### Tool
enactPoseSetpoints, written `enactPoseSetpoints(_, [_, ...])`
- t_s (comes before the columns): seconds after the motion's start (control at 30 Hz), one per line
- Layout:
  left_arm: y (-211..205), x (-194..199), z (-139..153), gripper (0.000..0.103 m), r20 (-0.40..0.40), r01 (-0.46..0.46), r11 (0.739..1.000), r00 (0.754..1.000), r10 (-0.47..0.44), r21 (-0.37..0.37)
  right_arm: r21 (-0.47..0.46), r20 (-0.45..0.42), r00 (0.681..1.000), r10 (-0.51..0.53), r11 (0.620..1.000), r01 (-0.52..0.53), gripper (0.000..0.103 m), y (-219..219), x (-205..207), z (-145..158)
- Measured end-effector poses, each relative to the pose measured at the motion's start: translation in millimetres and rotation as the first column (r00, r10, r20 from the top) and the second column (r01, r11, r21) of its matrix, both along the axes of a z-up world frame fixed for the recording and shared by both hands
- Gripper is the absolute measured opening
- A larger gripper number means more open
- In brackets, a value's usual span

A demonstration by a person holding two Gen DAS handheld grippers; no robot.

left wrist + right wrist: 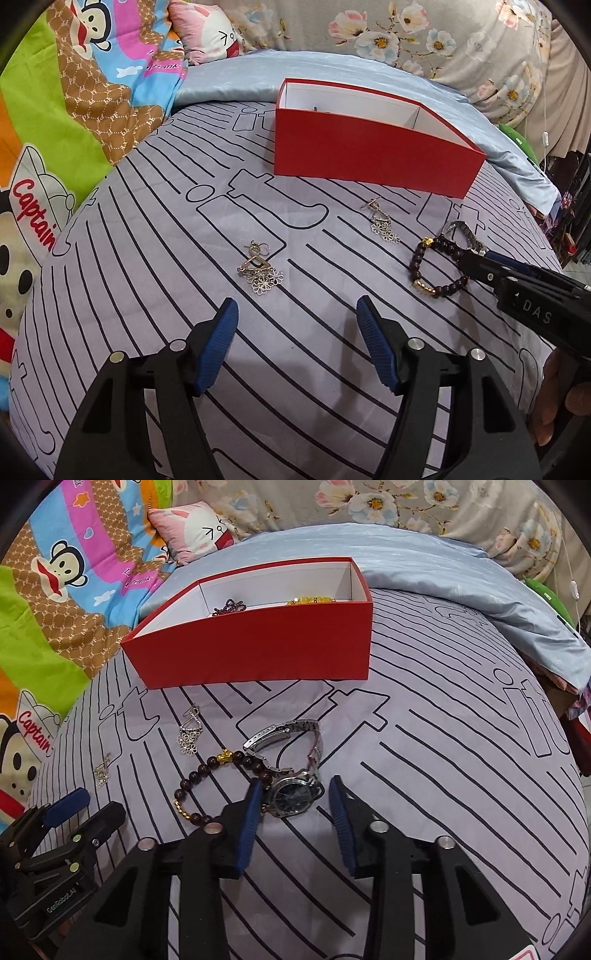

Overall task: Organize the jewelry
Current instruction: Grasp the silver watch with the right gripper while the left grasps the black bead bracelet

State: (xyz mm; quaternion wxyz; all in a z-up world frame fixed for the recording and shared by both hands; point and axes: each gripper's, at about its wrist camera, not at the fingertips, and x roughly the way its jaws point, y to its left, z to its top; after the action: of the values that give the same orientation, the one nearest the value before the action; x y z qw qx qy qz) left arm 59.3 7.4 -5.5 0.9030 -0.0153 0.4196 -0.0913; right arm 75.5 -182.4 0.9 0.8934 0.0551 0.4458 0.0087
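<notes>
A red box (pixel 369 155) (pixel 258 653) with a white inside stands at the back of the grey lined sheet; a dark bead string (pixel 229 606) and a yellow bracelet (pixel 312 600) lie in it. Two flower earrings (pixel 260 273) (pixel 384 223) lie on the sheet. A dark bead bracelet (pixel 214 775) (pixel 436 273) lies against a silver watch (pixel 295 790). My left gripper (pixel 297 321) is open, just short of the nearer earring. My right gripper (pixel 295 794) is open with its fingers on either side of the watch face.
A cartoon blanket (pixel 55 110) and a pink pillow (pixel 195 528) lie to the left and back. A pale blue sheet (pixel 443 565) and floral fabric (pixel 443 37) lie behind the box. The bed edge falls away at the right.
</notes>
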Motion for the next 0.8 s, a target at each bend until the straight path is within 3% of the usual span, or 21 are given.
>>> enactPoseSetpoints(0.53, [32,-7,3,0.063,-0.019,-0.072,0.997,0.997,0.072,-0.034,0.065,0.008,0.998,-0.056,0.996,0.056,0.029,-19,-34,10])
enactPoseSetpoints(0.8, [10,-9,13,0.063,-0.020,-0.007,0.997,1.000,0.006,-0.077,0.076,-0.008,0.997,-0.078,0.994,0.078,0.029,-27,-61,13])
